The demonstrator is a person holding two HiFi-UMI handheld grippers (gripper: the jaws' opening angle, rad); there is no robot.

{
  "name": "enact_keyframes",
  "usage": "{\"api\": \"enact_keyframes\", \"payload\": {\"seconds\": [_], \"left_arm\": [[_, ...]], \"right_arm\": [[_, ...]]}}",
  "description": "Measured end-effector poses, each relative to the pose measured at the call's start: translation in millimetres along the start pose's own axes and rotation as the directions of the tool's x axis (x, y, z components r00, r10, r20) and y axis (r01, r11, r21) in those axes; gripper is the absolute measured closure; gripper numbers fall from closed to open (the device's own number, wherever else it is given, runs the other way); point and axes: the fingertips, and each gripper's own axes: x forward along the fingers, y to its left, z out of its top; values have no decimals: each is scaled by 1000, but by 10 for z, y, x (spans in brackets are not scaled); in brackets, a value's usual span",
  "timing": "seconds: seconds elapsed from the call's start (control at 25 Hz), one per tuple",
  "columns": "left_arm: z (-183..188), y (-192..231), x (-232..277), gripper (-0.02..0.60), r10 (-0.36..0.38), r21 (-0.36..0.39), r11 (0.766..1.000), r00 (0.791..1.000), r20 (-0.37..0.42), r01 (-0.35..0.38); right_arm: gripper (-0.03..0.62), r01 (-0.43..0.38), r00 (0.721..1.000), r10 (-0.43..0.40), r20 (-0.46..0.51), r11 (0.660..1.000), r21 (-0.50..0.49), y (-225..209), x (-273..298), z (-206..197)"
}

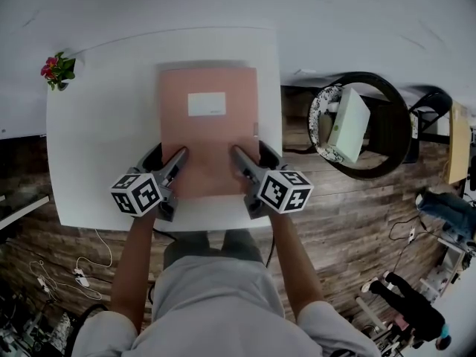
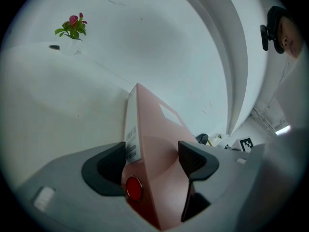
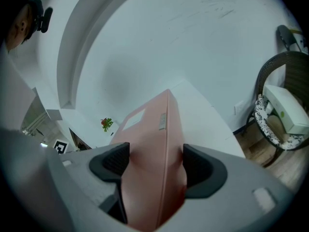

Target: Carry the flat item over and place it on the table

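A flat pink folder (image 1: 208, 129) with a white label lies flat over the middle of the white table (image 1: 97, 140); I cannot tell whether it rests on the top or hovers just above it. My left gripper (image 1: 178, 158) is shut on its near left edge, and my right gripper (image 1: 236, 155) is shut on its near right edge. In the left gripper view the folder (image 2: 154, 144) stands edge-on between the jaws of the left gripper (image 2: 153, 156). In the right gripper view the right gripper (image 3: 152, 161) pinches the folder (image 3: 149, 129) the same way.
A small pot of red flowers (image 1: 56, 71) stands at the table's far left corner. To the right of the table a round black chair (image 1: 390, 125) holds a white box (image 1: 349, 121). Cables lie on the wooden floor (image 1: 82, 274) at the left.
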Motion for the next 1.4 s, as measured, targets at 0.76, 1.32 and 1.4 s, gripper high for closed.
{"api": "enact_keyframes", "payload": {"seconds": [0.76, 1.32, 1.4], "left_arm": [[82, -38, -232, 306, 48, 43, 998, 996, 74, -51], [242, -342, -728, 485, 104, 189, 971, 972, 211, -144], [254, -366, -778, 511, 105, 191, 970, 968, 226, -150]], "right_arm": [[255, 10, 999, -8, 43, 999, -33, 16, -174, 54], [491, 74, 985, -49, 165, 986, -150, 264, -715, 253], [506, 77, 983, -49, 176, 985, -157, 304, -764, 268]]}}
